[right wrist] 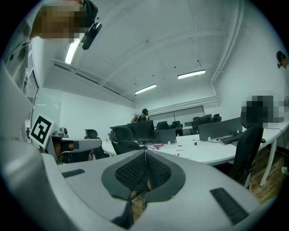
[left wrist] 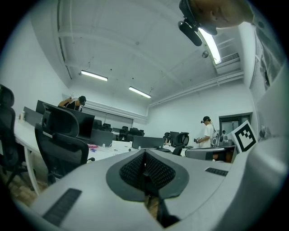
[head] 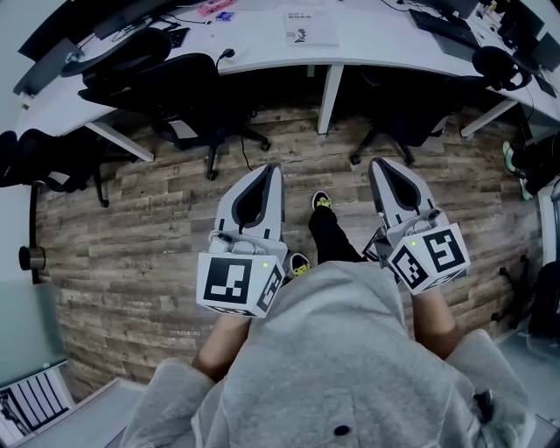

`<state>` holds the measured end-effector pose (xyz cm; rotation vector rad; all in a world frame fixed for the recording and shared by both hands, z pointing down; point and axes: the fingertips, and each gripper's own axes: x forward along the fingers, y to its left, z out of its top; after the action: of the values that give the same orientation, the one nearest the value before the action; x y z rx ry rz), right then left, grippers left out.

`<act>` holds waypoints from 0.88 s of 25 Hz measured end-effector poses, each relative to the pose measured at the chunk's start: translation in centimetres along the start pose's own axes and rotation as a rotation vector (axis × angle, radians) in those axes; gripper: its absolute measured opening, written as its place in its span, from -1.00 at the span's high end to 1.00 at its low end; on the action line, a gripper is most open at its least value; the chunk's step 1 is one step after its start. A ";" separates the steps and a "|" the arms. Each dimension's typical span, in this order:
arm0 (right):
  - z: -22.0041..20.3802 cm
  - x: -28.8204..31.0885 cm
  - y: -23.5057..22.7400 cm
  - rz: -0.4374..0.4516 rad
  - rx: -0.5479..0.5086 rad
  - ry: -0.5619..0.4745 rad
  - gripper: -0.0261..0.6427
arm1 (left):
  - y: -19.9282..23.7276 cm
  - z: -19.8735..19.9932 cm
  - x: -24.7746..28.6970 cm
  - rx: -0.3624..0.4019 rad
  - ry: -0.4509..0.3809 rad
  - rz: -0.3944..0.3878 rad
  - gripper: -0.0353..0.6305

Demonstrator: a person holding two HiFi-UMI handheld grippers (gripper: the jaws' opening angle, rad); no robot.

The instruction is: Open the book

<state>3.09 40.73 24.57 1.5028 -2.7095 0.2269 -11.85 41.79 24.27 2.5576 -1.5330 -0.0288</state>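
Fingers (head: 276, 197) on both the left gripper (head: 274, 168) and the right gripper (head: 377, 163) are pressed tight together with nothing in them in the head view, held over the wood floor (head: 131, 254), and the book (head: 311, 26) lies flat on the white bench (head: 385, 39), well apart from them. In the left gripper view its black fingers (left wrist: 133, 171) touch each other, empty, facing a black chair (left wrist: 61, 135). In the right gripper view its fingers (right wrist: 133, 171) touch too, empty, facing the bench (right wrist: 212, 153).

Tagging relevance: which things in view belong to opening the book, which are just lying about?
Job: white printed booklet, probably the book; grey left gripper; grey right gripper, both shut, empty.
Lying about: black mesh office chair; black keyboard.
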 end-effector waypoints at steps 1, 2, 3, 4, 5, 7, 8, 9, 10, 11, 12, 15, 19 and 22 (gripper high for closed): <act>0.1 0.1 -0.2 -0.002 -0.003 -0.003 0.84 | 0.0 0.0 0.2 0.002 0.002 -0.002 0.87; 0.1 0.1 -0.5 -0.005 -0.004 -0.007 0.84 | -0.1 -0.1 0.3 0.004 0.003 -0.004 0.87; 0.2 0.1 -0.9 -0.009 -0.002 -0.010 0.84 | -0.2 -0.2 0.6 0.006 0.004 -0.006 0.87; 0.2 0.1 -1.3 -0.014 0.001 -0.012 0.84 | -0.3 -0.2 0.9 0.008 0.004 -0.007 0.87; 0.2 0.2 -1.7 -0.017 0.003 -0.013 0.84 | -0.4 -0.3 1.1 0.011 0.004 -0.007 0.87; 0.0 0.3 -2.3 -0.024 0.007 -0.011 0.84 | -0.4 -0.3 1.6 0.022 0.006 -0.006 0.87; -0.1 0.4 -2.5 -0.025 0.008 -0.010 0.84 | -0.5 -0.4 1.9 0.026 0.008 -0.007 0.87; -0.2 0.5 -2.7 -0.026 0.009 -0.008 0.84 | -0.5 -0.4 2.1 0.028 0.010 -0.008 0.87; -0.3 0.6 -2.9 -0.025 0.009 -0.006 0.84 | -0.4 -0.5 2.4 0.028 0.010 -0.008 0.87; -0.4 0.8 -3.0 -0.022 0.009 -0.004 0.84 | -0.3 -0.6 2.6 0.026 0.011 -0.008 0.87; -0.6 1.0 -3.2 -0.020 0.009 -0.002 0.84 | -0.2 -0.7 2.9 0.024 0.012 -0.008 0.87; -1.0 1.8 -3.8 -0.021 0.012 0.004 0.84 | 0.2 -0.8 3.8 0.023 0.018 -0.005 0.87; -0.8 3.0 -4.9 -0.024 0.021 0.006 0.84 | 0.8 -0.9 5.2 0.019 0.027 -0.003 0.87; -0.7 4.1 -5.8 -0.022 0.027 0.012 0.84 | 1.4 -0.8 6.5 0.018 0.032 0.006 0.87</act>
<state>5.83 34.37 26.32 1.5329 -2.6898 0.2710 -9.92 35.49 25.71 2.5544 -1.5368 0.0262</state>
